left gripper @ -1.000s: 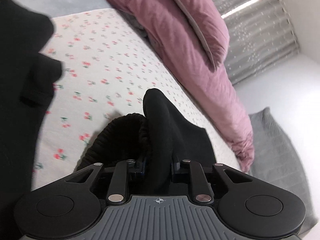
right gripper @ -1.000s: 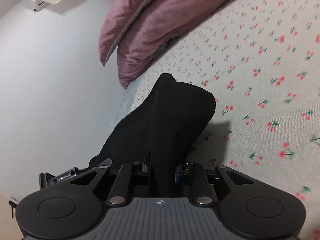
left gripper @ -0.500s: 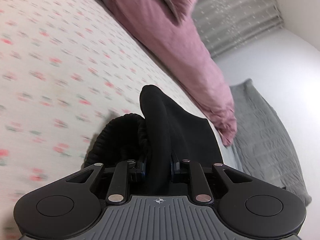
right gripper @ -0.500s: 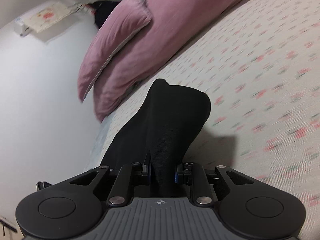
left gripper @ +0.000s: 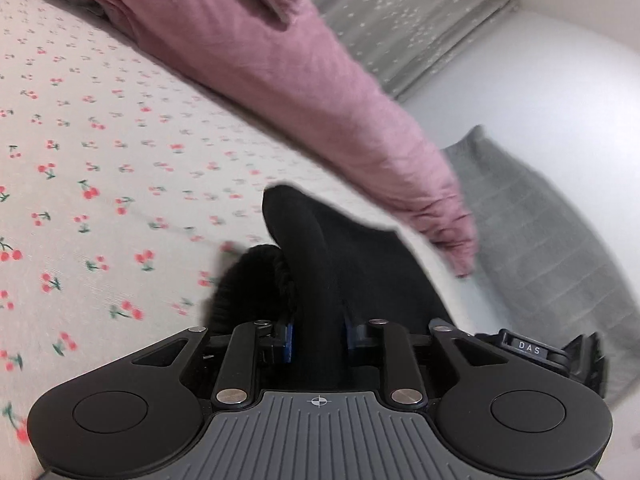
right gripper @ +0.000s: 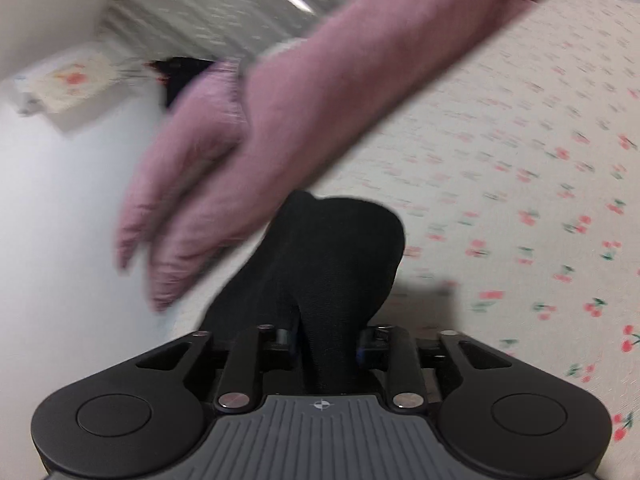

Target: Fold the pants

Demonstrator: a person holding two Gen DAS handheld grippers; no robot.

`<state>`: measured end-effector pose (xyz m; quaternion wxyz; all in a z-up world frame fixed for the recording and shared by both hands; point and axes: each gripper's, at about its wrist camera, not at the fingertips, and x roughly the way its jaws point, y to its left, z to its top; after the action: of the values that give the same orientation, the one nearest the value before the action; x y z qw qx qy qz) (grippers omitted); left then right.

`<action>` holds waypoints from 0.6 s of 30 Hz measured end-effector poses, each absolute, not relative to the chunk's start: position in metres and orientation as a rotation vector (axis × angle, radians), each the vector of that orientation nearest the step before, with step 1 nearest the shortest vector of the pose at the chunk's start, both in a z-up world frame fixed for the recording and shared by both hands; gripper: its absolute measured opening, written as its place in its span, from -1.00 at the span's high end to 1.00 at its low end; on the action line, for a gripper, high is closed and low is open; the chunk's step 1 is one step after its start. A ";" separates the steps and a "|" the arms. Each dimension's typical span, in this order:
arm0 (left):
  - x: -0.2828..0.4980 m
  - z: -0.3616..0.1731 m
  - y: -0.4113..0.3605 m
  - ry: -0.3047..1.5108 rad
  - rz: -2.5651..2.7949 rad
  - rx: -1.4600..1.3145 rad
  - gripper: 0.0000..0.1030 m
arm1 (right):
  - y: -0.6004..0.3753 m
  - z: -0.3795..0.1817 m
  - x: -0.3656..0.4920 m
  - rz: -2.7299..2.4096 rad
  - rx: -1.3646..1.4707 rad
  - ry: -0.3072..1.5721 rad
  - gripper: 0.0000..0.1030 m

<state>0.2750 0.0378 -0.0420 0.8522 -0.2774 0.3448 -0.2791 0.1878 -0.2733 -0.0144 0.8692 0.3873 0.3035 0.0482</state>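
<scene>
The black pants (left gripper: 320,248) bunch up between the fingers of my left gripper (left gripper: 318,338), which is shut on them; a ribbed waistband part shows at their left. My right gripper (right gripper: 326,346) is shut on another fold of the black pants (right gripper: 332,248). Both folds are held above the cherry-print bed sheet (left gripper: 100,152), which also shows in the right wrist view (right gripper: 520,200). The fabric hides the fingertips. The other gripper's body (left gripper: 536,350) shows at the lower right of the left wrist view.
A pink duvet (left gripper: 280,60) lies along the far side of the bed, also in the right wrist view (right gripper: 300,120). A grey blanket (left gripper: 540,232) lies beyond the bed's edge. A curtain (left gripper: 400,12) and white walls stand behind.
Both grippers have swung with the pants still held, toward the pink duvet end of the bed. The dark mass at the left of the left wrist view has left the frame.
</scene>
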 end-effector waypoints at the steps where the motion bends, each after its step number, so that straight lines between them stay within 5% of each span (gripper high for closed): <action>1: 0.277 -0.045 0.034 0.718 -0.573 -0.569 0.20 | -0.278 -0.024 0.192 0.056 0.805 0.669 0.16; 3: 0.277 -0.047 0.034 0.705 -0.547 -0.536 -0.03 | -0.280 -0.041 0.196 0.017 0.787 0.707 0.05; 8: 0.268 -0.030 0.032 0.703 -0.515 -0.456 -0.07 | -0.278 -0.027 0.189 0.015 0.710 0.691 -0.23; 18: 0.206 -0.005 0.035 0.737 -0.284 -0.252 -0.81 | -0.255 0.014 0.135 -0.149 0.449 0.621 -0.69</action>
<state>0.2064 0.0349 -0.0049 0.9154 -0.1223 0.3579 -0.1380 0.1349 -0.2554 0.0143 0.9247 0.2191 0.3027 -0.0726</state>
